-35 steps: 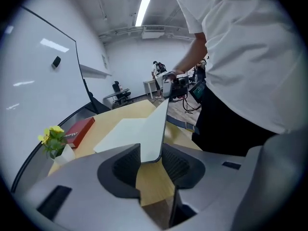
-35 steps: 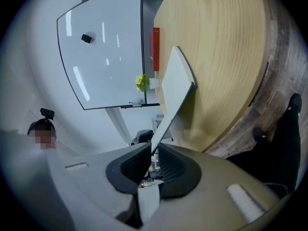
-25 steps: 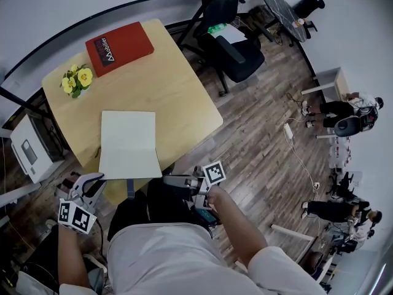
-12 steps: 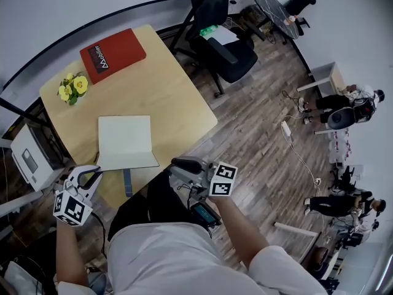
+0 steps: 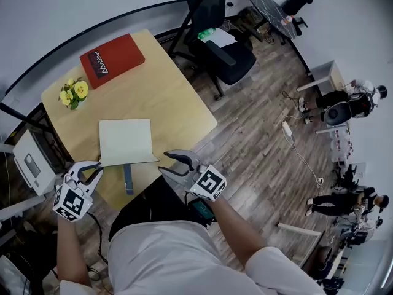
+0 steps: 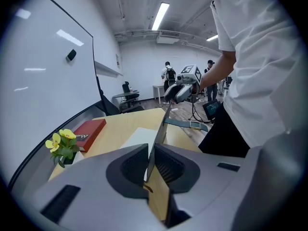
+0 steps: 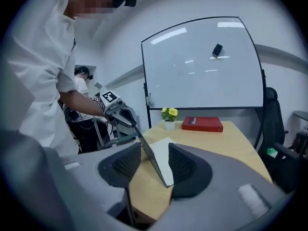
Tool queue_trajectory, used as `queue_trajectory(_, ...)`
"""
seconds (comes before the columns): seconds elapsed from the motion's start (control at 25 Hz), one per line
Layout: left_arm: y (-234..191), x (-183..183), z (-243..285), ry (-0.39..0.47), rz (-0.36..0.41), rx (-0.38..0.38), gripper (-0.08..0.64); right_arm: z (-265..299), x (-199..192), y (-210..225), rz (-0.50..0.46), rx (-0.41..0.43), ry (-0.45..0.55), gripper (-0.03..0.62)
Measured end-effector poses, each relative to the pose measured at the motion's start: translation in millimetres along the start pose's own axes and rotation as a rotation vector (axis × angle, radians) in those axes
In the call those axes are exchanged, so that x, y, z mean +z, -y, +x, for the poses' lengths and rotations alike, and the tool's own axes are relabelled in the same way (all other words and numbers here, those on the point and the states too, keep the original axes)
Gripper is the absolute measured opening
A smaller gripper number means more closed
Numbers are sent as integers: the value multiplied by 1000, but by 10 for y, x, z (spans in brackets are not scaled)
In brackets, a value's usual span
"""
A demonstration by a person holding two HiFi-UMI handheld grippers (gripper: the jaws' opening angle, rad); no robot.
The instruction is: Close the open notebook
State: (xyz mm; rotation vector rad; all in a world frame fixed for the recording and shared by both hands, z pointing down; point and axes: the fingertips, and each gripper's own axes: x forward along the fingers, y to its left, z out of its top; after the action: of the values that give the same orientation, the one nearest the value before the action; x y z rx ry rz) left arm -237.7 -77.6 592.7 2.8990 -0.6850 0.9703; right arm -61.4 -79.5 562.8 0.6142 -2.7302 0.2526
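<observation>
The notebook [image 5: 126, 141] is lying close to the tabletop's near edge, toward its left side. Its white page is resting flat on the wood, and its dark cover [image 6: 161, 129] is standing up along the page's near edge. The left gripper [image 5: 95, 171] is pinching the cover's left end, its jaws pressed almost together on the thin board. The right gripper [image 5: 164, 162] is sitting at the cover's right end with its jaws opening. The cover is passing between its pads, and neither pad is pressing on it. Both grippers are hanging just off the near edge of the table [image 5: 178, 103], in front of the person's body.

Beyond the flat page, bare wood is running up to the far edge. A red book [image 5: 112, 60] is lying at the far corner and a pot of yellow flowers [image 5: 73, 91] is sitting by the far-left edge, both well apart from the notebook. To the right of the page, bare wood is reaching all the way to the right edge. An office chair [image 5: 224, 51] is standing past that edge, and a whiteboard [image 7: 202, 66] is standing behind the far one.
</observation>
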Motion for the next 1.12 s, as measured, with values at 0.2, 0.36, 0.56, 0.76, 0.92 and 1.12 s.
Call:
queue_trajectory(0.2, -151, 16, 41, 3, -23, 14, 46, 216, 40, 40, -62, 59, -29, 173)
queue_trajectory(0.36, -204, 57, 84, 6, -35, 21, 49, 261, 42, 141, -65, 69, -39, 115)
queue_trajectory(0.56, -374, 66, 134, 6, -51, 34, 52, 371, 96, 247, -61, 84, -29, 26)
queue_trajectory(0.76, -529, 92, 216, 0, -74, 45, 58, 440, 122, 432, -22, 87, -28, 26)
queue_trajectory(0.92, -729, 85, 333, -3, -106, 73, 69, 526, 56, 657, 22, 70, -48, 26)
queue_trajectory(1.12, -902, 14, 474, -12, -142, 69, 77, 650, -34, 864, 90, 54, -48, 26)
